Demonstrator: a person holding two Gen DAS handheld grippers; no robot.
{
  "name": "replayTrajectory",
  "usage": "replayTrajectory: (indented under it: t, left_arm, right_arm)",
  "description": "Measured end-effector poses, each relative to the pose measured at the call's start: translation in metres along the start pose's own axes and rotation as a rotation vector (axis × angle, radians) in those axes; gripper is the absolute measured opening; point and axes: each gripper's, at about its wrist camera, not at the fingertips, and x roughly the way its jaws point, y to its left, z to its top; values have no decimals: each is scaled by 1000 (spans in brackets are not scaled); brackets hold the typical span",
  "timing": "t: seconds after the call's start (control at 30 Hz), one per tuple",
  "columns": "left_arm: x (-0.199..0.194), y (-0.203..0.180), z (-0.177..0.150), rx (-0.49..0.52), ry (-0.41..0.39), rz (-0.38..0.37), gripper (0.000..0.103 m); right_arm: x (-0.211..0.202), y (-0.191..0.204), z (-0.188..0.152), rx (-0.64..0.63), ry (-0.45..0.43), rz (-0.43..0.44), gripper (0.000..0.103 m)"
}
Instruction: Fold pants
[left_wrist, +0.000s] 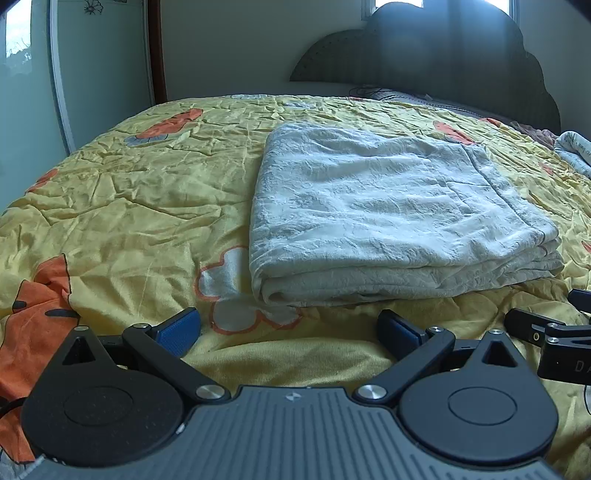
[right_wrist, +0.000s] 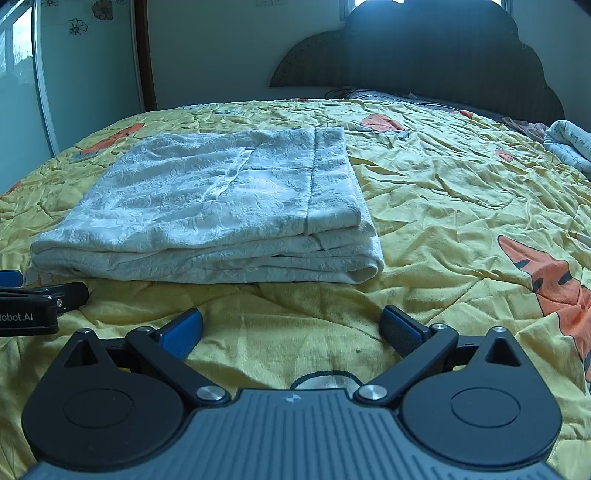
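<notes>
I am holding my left gripper (left_wrist: 288, 328) low over the bed at the bottom centre of its frame, blue pads spread wide apart and nothing between them. My right gripper (right_wrist: 291, 328) is sitting the same way in its own view: fully spread, empty, hovering just short of the cloth. Each tool is showing at the edge of the other's frame, so the two are lying side by side.

Moving outward, the pants (left_wrist: 388, 206) are resting directly ahead as a pale, crinkled rectangular stack, occupying the centre-right of the left view and the centre-left of the right view (right_wrist: 221, 199). Several layers are showing along the near edge, with a narrower hemmed panel lying on top towards the right side. The stack is lying flat on the yellow quilt (right_wrist: 461, 192) with orange prints; a dark headboard (left_wrist: 443, 48) is filling the upper right.

Assessment: the fold is appearing essentially complete. Any remaining work is tidying. To do it well, I am judging that the near edges should be squared by pressing lightly from above, not by pinching, since the soft layers are likely to slide and drag the quilt beneath.
</notes>
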Motion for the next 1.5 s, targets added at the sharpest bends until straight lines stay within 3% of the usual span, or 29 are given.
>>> replayTrajectory:
  t: [0.73,0.97,1.5]
  left_arm:
    - [-1,-2,-1,24,-6,-1,103]
    - [-3,-10,-2,79,-19,-20,102]
    - [-2,-9,-2,72,-15,-21,103]
  right_arm:
    - [0,1,0,0,0,-4,103]
    - [-2,1,-2,10,-4,-10,103]
    - [-3,1,-2,16,-6,-27,103]
